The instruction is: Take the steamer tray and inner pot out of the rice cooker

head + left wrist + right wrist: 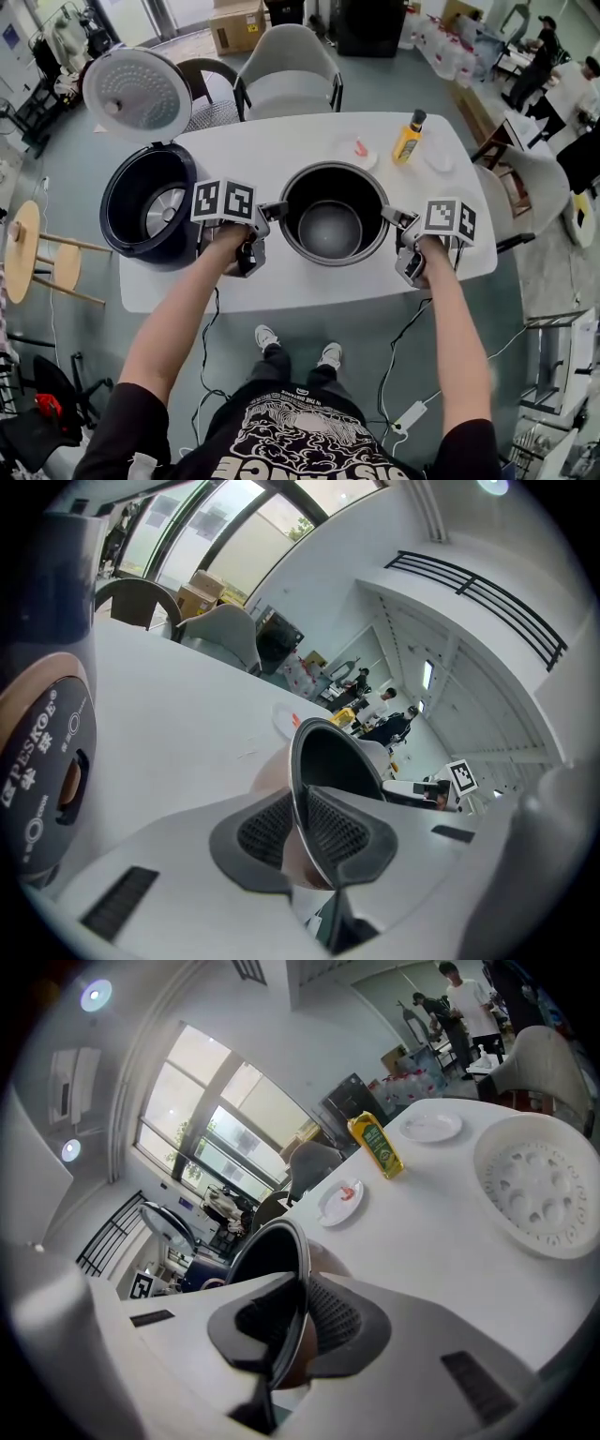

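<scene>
The dark metal inner pot (330,228) is over the middle of the white table (272,150), out of the rice cooker (148,212). I cannot tell whether its base touches the tabletop. My left gripper (275,212) is shut on the pot's left rim (298,761), one pad inside and one outside. On the opposite rim (298,1241) my right gripper (391,218) is shut the same way. The cooker stands at the table's left end with its lid (138,94) raised and its cavity empty. The white perforated steamer tray (542,1190) lies on the table, seen to the right in the right gripper view.
A yellow bottle (408,138), a small dish (359,150) with something red on it and a white plate (428,1127) sit toward the table's far right. Chairs (286,70) stand behind the table and a wooden stool (37,253) to the left. Cables hang off the near edge.
</scene>
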Motion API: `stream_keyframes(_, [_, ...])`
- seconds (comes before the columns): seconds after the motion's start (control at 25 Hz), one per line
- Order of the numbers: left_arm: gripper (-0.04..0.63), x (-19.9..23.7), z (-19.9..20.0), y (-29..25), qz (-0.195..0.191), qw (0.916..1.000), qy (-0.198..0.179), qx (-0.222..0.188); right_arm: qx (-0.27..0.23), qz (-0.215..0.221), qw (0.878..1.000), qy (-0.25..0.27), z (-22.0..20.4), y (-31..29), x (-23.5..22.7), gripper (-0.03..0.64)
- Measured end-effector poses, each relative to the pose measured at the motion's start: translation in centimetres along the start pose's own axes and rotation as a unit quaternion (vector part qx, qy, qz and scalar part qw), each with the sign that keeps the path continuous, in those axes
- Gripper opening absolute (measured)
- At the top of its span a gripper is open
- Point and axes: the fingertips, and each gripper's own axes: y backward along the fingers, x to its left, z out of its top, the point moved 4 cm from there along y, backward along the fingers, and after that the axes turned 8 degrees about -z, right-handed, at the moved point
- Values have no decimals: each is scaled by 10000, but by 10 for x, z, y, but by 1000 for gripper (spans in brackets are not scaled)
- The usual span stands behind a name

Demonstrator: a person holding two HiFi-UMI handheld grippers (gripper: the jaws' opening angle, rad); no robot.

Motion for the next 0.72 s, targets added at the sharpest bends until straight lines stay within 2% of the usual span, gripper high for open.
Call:
stream_keyframes(0.24, [94, -8, 2, 0, 305, 9994, -166, -95, 153, -105, 9996, 229, 3, 4, -4, 58])
stream_keyframes(0.4, [100, -17, 1, 8, 649, 9969, -364, -261, 232, -282, 9963, 772, 4, 10, -7, 72])
stream_keyframes(0.52, [95, -35, 5, 19, 899, 9931, -625, -421, 123, -441, 9934, 1050, 13, 24, -7, 72])
stream_keyframes(0.72, [71, -66, 3, 37, 1310, 9811, -1060, -949, -62, -233, 9868, 1604, 29, 39, 5, 71])
